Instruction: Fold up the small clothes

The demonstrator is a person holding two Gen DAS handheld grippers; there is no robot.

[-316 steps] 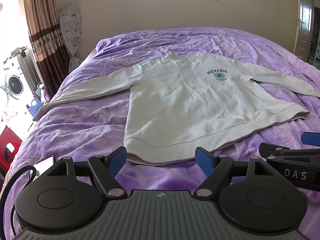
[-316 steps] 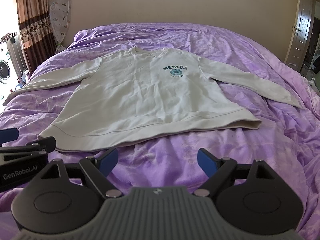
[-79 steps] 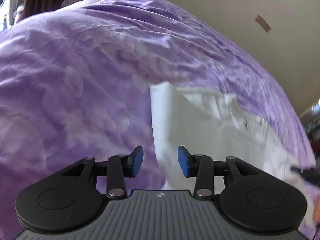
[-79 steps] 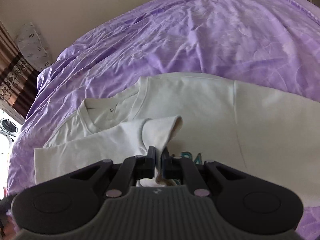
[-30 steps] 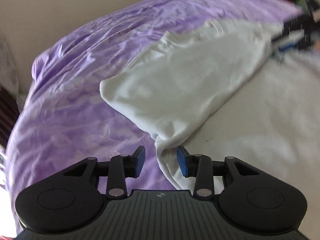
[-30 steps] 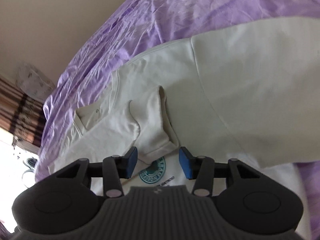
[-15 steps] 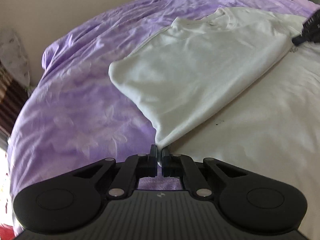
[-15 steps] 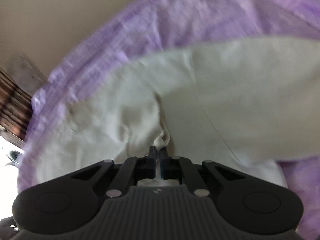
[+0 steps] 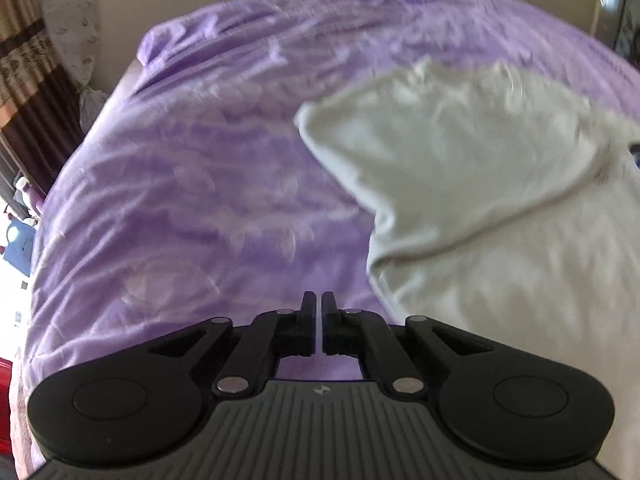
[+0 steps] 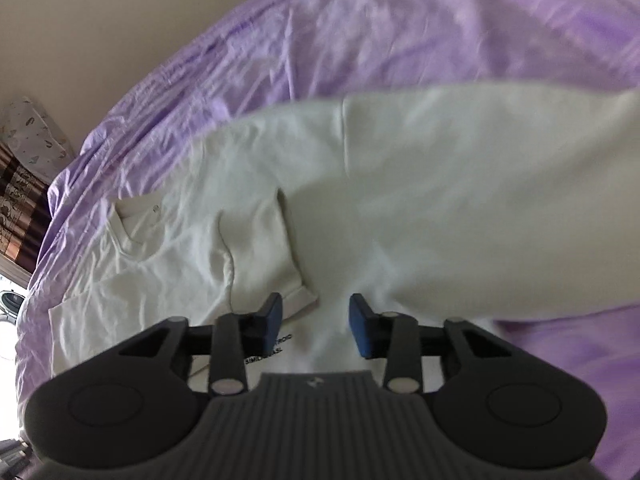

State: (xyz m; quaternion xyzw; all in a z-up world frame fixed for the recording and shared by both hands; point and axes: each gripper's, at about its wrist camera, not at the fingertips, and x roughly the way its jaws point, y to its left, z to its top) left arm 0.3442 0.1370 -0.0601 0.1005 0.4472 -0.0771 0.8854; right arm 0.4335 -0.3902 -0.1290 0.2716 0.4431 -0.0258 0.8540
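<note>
Step in hand, my read: left sleeve folded onto chest of sweatshirt [image 10: 400, 200], which lies flat on purple bedspread [image 10: 400, 40]. My right gripper [image 10: 316, 316] opening, nothing between jaws, cuff [image 10: 296, 296] just ahead. My left gripper [image 9: 321, 320] shut, empty, over bedspread beside garment edge. Collar [image 10: 132, 232] points toward left of right view; long axis there runs collar-to-hem, hem unseen. Next, likely: right sleeve fold, needs grip at cuff.

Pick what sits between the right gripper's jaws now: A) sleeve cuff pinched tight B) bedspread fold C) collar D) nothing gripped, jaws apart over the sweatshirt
D: the right gripper has its jaws opening and apart, with nothing pressed between them; the folded-in sleeve cuff lies loose on the white sweatshirt by the left jaw, atop the purple bedspread.
</note>
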